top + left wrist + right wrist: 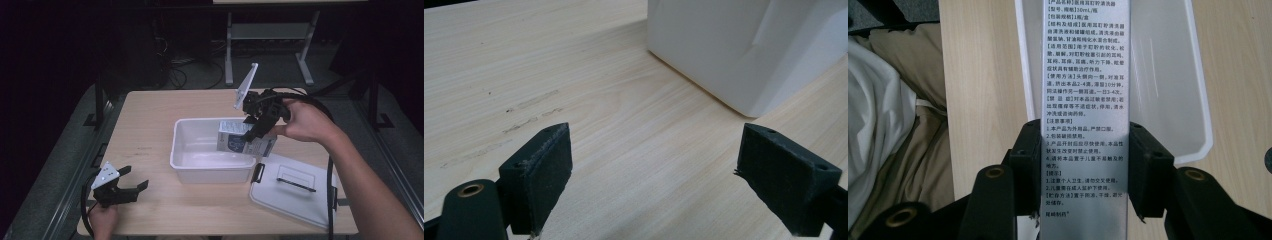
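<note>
High view: right tool [256,131] clamps box [239,140] at frame centre, over bin [182,145].
Right gripper view: box [1084,100] between jaws.
Left tool [136,188]: wide, lower left, on counter [150,115].

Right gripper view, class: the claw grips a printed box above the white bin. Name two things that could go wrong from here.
1. The right claw pinches the box near one end only, so it may swing or slip.
2. In the high view the box hangs close to the white bin's right wall, so it could catch the rim and nudge the bin toward the lid.
</note>
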Motion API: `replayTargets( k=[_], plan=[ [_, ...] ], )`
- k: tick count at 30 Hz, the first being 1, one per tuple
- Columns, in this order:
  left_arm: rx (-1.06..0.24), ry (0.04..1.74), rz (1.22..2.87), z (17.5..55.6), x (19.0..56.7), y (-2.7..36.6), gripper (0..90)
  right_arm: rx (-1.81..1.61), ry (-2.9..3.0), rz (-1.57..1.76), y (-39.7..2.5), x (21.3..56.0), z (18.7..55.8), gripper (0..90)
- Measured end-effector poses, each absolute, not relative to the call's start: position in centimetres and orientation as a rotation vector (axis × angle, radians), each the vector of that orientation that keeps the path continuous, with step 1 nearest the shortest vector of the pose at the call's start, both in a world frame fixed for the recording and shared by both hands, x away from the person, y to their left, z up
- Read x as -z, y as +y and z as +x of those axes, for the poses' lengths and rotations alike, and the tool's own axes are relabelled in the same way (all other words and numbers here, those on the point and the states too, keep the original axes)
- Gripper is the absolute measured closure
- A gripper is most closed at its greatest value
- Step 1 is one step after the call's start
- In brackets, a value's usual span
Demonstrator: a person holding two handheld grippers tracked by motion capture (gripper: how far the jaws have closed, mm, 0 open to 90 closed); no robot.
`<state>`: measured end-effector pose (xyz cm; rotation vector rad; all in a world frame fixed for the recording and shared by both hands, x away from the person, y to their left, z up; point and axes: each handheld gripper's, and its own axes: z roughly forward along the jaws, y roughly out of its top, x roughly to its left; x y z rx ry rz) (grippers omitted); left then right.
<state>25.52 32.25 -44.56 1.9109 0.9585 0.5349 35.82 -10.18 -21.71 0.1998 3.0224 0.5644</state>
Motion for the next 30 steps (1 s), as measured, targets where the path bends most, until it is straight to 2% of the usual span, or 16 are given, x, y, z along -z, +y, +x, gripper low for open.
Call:
replayTargets(
  k=[30],
  plan=[
    [-0.537, 0.955, 1.908, 25.4, 44.5, 32.3, 13.6, -0.565, 3.039, 0.148, -8.0, 22.9, 36.7, 55.1]
  ],
)
